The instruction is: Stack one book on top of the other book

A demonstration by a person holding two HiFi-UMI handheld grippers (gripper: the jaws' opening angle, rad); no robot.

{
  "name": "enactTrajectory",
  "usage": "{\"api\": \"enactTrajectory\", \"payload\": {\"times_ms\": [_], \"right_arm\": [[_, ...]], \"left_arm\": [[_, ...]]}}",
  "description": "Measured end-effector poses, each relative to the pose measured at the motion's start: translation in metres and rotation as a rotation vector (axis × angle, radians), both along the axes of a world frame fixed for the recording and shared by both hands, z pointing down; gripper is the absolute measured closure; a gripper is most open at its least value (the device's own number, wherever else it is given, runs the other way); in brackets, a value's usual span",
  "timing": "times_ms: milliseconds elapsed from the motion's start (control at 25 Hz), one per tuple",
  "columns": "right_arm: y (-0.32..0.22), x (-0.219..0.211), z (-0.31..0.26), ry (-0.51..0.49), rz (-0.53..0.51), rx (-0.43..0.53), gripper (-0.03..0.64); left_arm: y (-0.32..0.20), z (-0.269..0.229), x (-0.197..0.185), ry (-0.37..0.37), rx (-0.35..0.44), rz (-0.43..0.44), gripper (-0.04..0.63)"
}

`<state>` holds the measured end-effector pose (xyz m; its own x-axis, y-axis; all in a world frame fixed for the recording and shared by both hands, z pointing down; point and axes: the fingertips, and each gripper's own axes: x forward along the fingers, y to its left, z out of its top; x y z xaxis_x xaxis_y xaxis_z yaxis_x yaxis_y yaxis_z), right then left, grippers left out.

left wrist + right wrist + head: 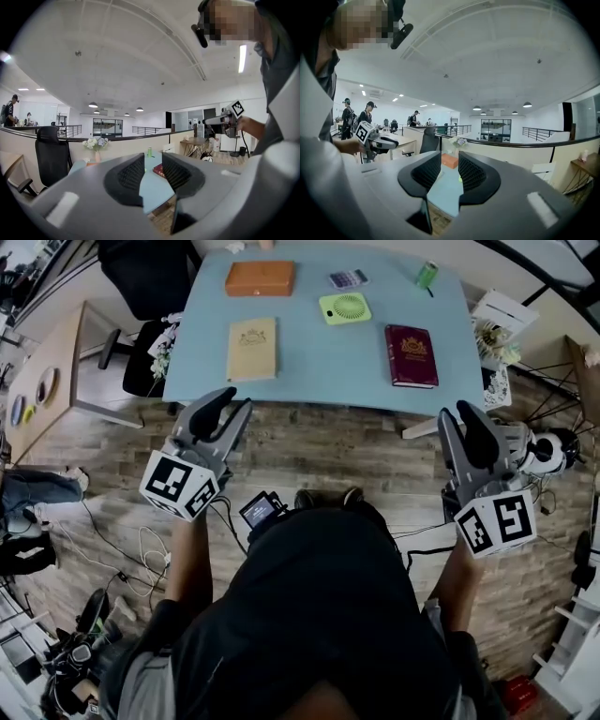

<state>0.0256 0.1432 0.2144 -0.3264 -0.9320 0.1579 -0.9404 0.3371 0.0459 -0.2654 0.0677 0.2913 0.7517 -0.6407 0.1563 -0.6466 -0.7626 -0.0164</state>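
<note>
Currently: approach; nothing grasped.
Fingers: left gripper (232,401) and right gripper (459,412) apart, empty.
Next: probably reach to bench (309,362), clamp red book (411,355), carry onto tan book (252,349).

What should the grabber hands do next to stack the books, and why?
Probably reach the right gripper forward to the red book. Both it and the left gripper are open, empty and held short of the blue table. The red book lies flat just ahead of the right gripper, apart from the tan book.
</note>
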Motion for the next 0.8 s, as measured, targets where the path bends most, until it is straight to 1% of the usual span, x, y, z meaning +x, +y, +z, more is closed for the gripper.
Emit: {"api": "enactTrajectory", "payload": {"times_ms": [80, 200, 360, 480, 600, 800], "right_arm": [[0.001, -0.007, -0.003, -0.019, 0.007, 0.004, 0.502], [0.001, -0.01, -0.005, -0.018, 0.021, -0.002, 0.502], [-0.001, -0.005, 0.001, -0.012, 0.037, -0.02, 0.502], [-0.006, 0.0, 0.002, -0.02, 0.036, -0.023, 0.502], [-0.014, 0.009, 0.006, -0.029, 0.021, -0.022, 0.502], [-0.04, 0.031, 0.009, -0.051, -0.016, -0.017, 0.502]], "left_arm": [[0.0, 0.002, -0.006, 0.006, -0.001, 0.006, 0.428], [-0.001, 0.006, -0.008, 0.015, -0.008, 0.017, 0.428], [-0.003, 0.011, -0.004, 0.025, -0.021, 0.028, 0.428], [-0.005, 0.014, 0.002, 0.017, -0.027, 0.027, 0.428], [-0.007, 0.014, 0.009, 0.009, -0.024, 0.017, 0.428], [-0.016, 0.012, 0.026, -0.003, -0.023, -0.029, 0.428]]}}
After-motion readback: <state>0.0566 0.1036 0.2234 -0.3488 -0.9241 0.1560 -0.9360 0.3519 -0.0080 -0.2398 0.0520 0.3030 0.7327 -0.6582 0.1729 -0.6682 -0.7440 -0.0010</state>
